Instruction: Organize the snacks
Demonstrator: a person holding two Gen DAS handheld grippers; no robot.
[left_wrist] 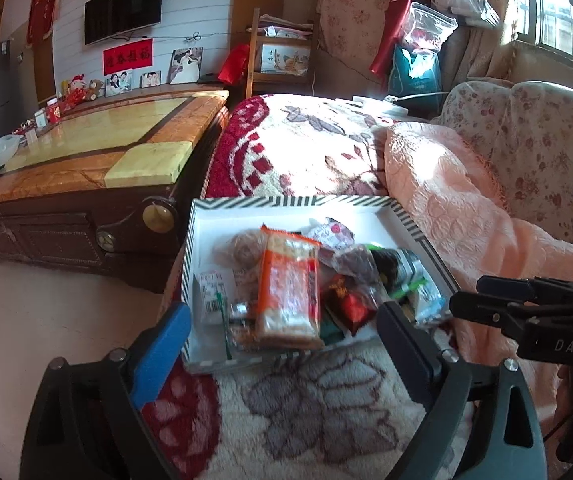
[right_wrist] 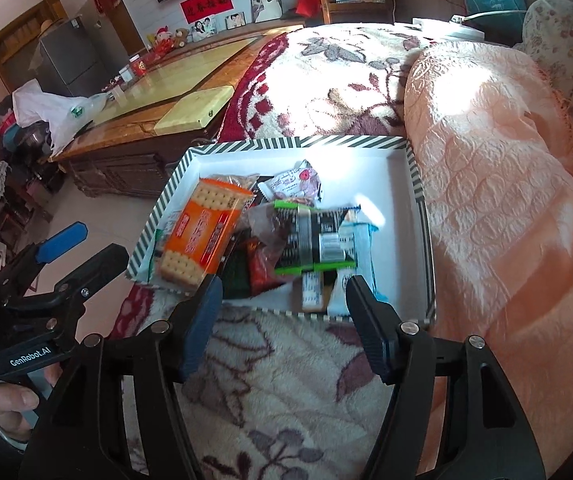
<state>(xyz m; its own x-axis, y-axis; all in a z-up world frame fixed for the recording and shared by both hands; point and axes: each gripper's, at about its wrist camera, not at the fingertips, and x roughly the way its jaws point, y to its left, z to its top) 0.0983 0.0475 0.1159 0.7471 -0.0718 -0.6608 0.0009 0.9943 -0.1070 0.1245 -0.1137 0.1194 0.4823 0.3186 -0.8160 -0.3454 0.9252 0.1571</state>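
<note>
A white box with a black-and-white striped rim [left_wrist: 294, 201] [right_wrist: 298, 142] lies on a floral fleece blanket [left_wrist: 306, 408]. Several snacks are piled in it: an orange cracker pack [left_wrist: 288, 280] [right_wrist: 202, 232], a black-and-green packet [left_wrist: 398, 268] [right_wrist: 314, 236], a red packet [left_wrist: 346, 300] [right_wrist: 260, 268] and a white-and-pink packet [right_wrist: 294, 184]. My left gripper [left_wrist: 282, 320] hovers open over the box's near edge, its pads touching nothing. My right gripper [right_wrist: 284, 286] stands open at the near rim, gripping nothing. Each gripper also shows in the other's view, the right [left_wrist: 486, 300] and the left [right_wrist: 94, 242].
A peach quilt [left_wrist: 466, 208] [right_wrist: 506, 180] is bunched right of the box. A wooden coffee table [left_wrist: 86, 160] [right_wrist: 166, 96] stands to the left across a strip of floor, with a white plastic bag [right_wrist: 54, 108] on it. A person's hand [right_wrist: 14, 404] holds the left gripper's handle.
</note>
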